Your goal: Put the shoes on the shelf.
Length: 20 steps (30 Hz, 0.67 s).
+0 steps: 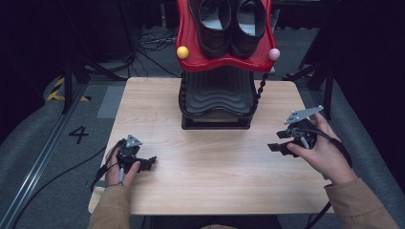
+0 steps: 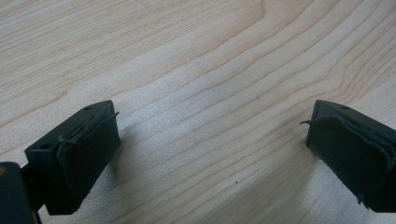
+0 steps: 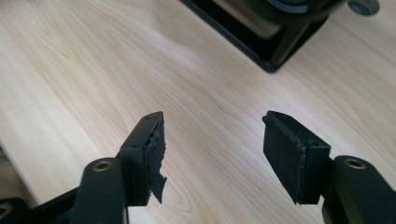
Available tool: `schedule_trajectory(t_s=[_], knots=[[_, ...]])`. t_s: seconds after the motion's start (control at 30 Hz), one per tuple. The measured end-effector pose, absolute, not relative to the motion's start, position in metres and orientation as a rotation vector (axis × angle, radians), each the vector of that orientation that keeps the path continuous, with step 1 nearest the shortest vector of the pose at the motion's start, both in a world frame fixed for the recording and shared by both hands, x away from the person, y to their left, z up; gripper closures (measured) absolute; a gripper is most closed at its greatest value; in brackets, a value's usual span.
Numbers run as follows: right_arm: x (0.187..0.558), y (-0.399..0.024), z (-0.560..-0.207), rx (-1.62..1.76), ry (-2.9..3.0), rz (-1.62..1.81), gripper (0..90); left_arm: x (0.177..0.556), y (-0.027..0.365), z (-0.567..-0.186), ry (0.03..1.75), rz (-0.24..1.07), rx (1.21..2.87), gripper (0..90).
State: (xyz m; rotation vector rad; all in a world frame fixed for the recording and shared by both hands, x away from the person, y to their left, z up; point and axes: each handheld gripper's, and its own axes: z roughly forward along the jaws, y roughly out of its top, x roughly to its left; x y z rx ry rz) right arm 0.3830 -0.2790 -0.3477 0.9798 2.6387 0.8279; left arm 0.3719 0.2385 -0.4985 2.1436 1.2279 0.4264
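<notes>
In the high view the left gripper (image 1: 152, 162) rests low at the near left of the pale wooden table (image 1: 215, 162), its jaws pointing right across the bare board with nothing between them. The right gripper (image 1: 276, 143) is held at the table's right side, its jaws pointing left and likewise empty. The thing nearest both is the black ribbed plastic shoe stand (image 1: 217, 102) at the far middle of the table – well apart from the left gripper, nearer to the right one, and touched by neither. It is a stack of wavy black tiers on a box-like base, with a twisted black post at its right. Above it sits a glossy red wavy-edged tray (image 1: 191, 47) carrying a pair of black leather shoes (image 1: 231, 24), with a yellow ball (image 1: 182, 52) at its left corner and a pink ball (image 1: 273, 54) at its right. Cables lie on the grey floor (image 1: 62, 162) beyond the table.

In the left gripper view the left gripper (image 2: 210, 135) stands wide open – padded black jaws far apart, wood grain alone between them.

In the right gripper view the right gripper (image 3: 212, 140) is open too, its torn pads holding nothing. A corner of the stand's black base (image 3: 273, 51) lies ahead and to the right, with open wood in between.
</notes>
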Motion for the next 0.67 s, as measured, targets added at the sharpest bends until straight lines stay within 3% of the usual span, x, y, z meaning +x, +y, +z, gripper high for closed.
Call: schedule_trajectory(t_s=[0.2,0.67], knots=[[0.39,-0.284,-0.395,1.013,2.633,0.897,43.2,0.372,0.238,-0.499,1.228,0.427,2.144,3.0],[0.399,-0.29,-0.444,1.073,2.662,0.945,43.6,0.372,0.238,-0.498,1.228,0.427,2.145,3.0]])
